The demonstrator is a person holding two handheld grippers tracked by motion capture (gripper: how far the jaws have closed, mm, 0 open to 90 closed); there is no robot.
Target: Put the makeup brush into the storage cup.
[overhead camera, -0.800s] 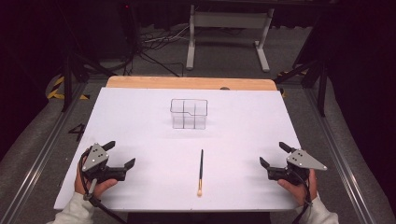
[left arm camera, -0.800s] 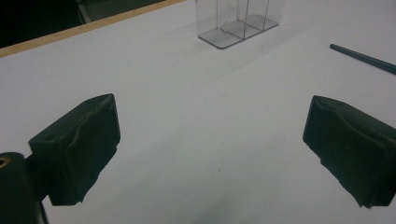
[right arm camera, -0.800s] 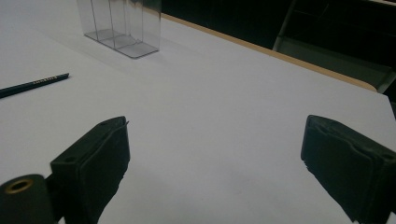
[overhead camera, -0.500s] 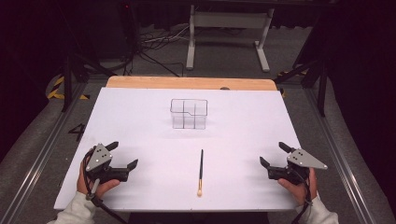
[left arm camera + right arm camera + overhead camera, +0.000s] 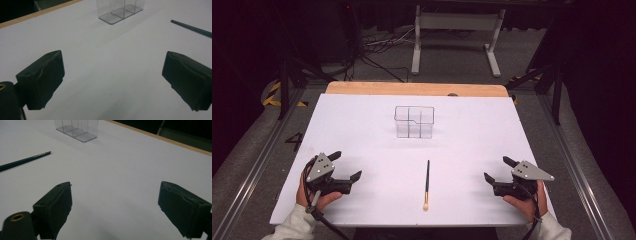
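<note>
A dark pencil lies flat, well apart from an upright clear divided box.

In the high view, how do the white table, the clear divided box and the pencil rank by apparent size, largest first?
1. White table, by far the largest.
2. Clear divided box.
3. Pencil: longer than the box is wide, but far thinner.

pencil on table | organizer behind pencil

white table, clear divided box, dark pencil
</note>
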